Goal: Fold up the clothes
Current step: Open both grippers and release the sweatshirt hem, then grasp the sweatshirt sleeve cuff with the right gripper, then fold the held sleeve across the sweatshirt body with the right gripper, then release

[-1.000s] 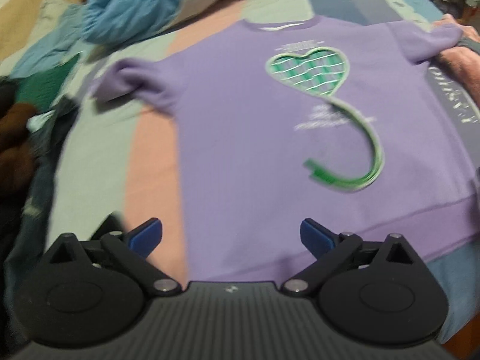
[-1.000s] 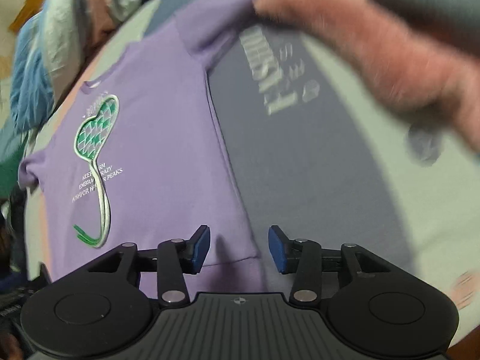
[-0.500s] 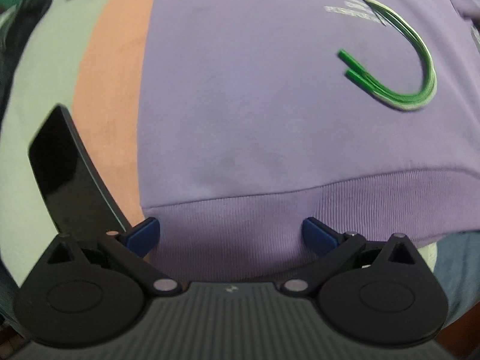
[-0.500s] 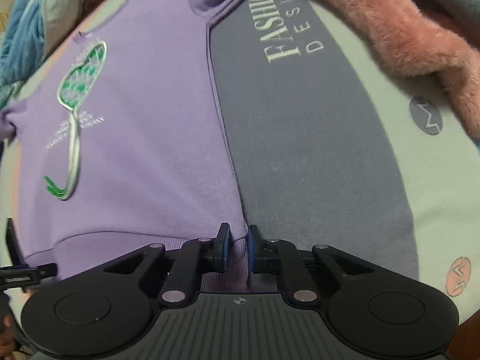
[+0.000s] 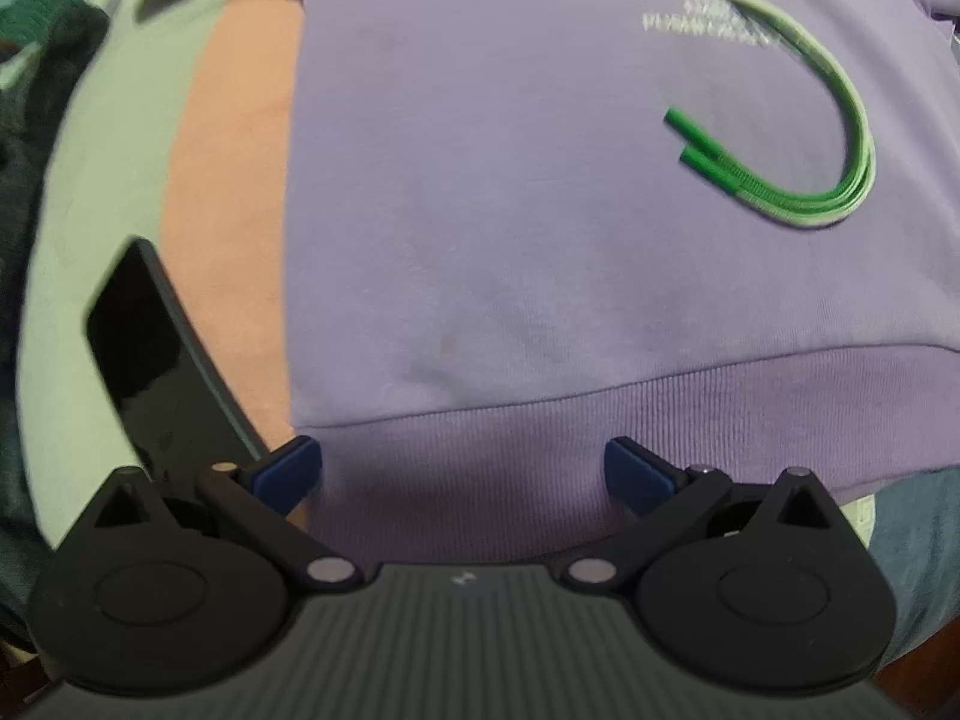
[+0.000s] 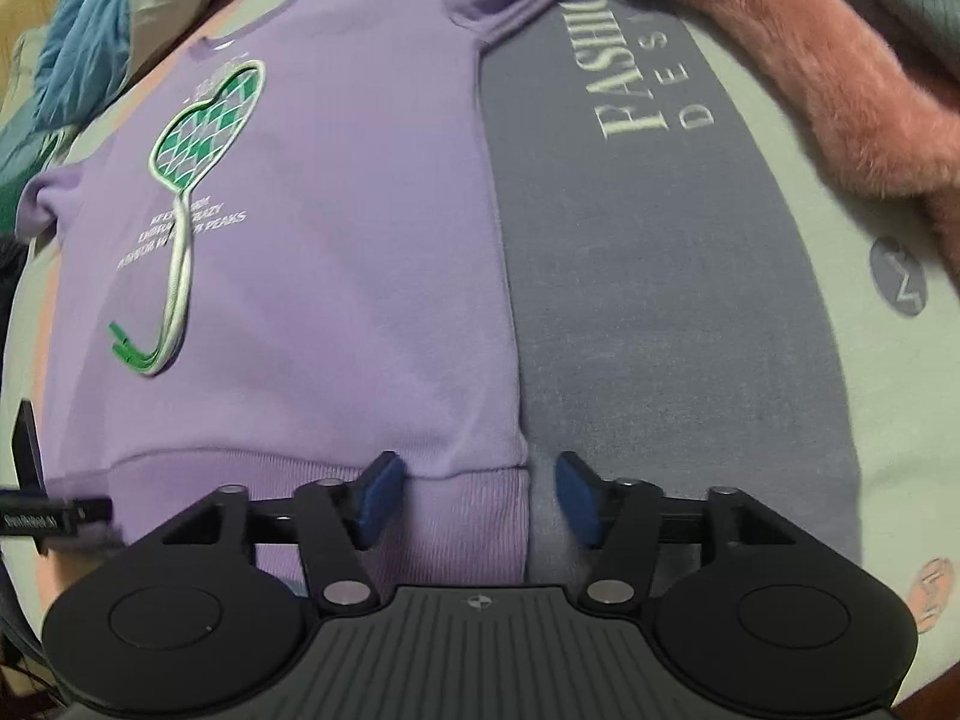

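Bedding in broad bands of pale green, peach and grey covers the bed; the grey band carries printed lettering.

One purple sweatshirt lies flat on it, front up, hem toward both cameras. Green heart patch with a long looping tail on the chest, white lettering under the heart.

Left gripper: low over the sweatshirt's ribbed hem at its left corner. Fingers spread wide, released, nothing between them but hem fabric lying flat. Left pad sits at the garment's side edge, right pad over the ribbing.

Right gripper: low at the hem's right corner. Fingers parted, released; left pad over the ribbing, right pad over the grey bedding, garment's side edge running between them. Contact with the cloth cannot be judged.

One dark flat phone-like slab lies on the bedding just left of the left gripper.

One pink fuzzy garment at far right, beside the sweatshirt's right sleeve. Blue cloth bunched at far left.
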`<action>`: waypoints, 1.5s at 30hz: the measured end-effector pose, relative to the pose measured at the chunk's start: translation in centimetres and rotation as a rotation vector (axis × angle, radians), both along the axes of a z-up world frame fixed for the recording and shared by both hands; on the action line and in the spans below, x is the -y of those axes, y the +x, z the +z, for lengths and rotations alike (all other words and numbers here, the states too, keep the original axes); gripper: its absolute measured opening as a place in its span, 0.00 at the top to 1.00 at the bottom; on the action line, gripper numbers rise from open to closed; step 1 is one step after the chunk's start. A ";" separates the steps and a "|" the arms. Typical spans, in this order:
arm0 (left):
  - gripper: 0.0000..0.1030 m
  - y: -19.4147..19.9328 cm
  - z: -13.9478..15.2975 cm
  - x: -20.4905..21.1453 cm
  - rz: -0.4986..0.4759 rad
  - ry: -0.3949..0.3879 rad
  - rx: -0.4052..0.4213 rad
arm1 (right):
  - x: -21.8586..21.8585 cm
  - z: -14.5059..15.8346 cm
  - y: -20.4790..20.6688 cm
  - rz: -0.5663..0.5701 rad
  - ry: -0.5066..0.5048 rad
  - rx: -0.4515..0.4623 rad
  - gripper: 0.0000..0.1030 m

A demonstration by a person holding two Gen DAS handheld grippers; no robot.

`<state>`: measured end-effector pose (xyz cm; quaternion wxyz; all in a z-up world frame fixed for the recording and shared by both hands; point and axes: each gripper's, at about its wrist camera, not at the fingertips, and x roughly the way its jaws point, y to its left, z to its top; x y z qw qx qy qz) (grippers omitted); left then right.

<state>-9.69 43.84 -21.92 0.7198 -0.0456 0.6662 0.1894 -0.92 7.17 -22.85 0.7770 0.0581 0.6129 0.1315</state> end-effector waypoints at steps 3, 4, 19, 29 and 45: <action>0.00 0.2 2.7 0.4 -0.009 0.017 0.089 | 1.1 2.4 -0.4 -0.035 0.045 0.077 0.44; 0.00 0.3 3.8 0.5 -0.011 0.015 0.126 | 1.4 3.2 -0.6 -0.046 0.059 0.103 0.42; 0.00 5.0 5.5 3.9 0.024 -0.064 0.285 | 8.3 8.6 20.2 -0.235 0.010 0.463 0.16; 0.00 7.5 3.9 7.8 -0.004 -0.084 0.246 | 13.0 3.9 36.1 -0.453 -0.056 0.293 0.52; 0.00 11.4 4.4 9.6 0.005 -0.125 0.274 | 20.4 12.3 17.8 -0.922 0.650 0.111 0.90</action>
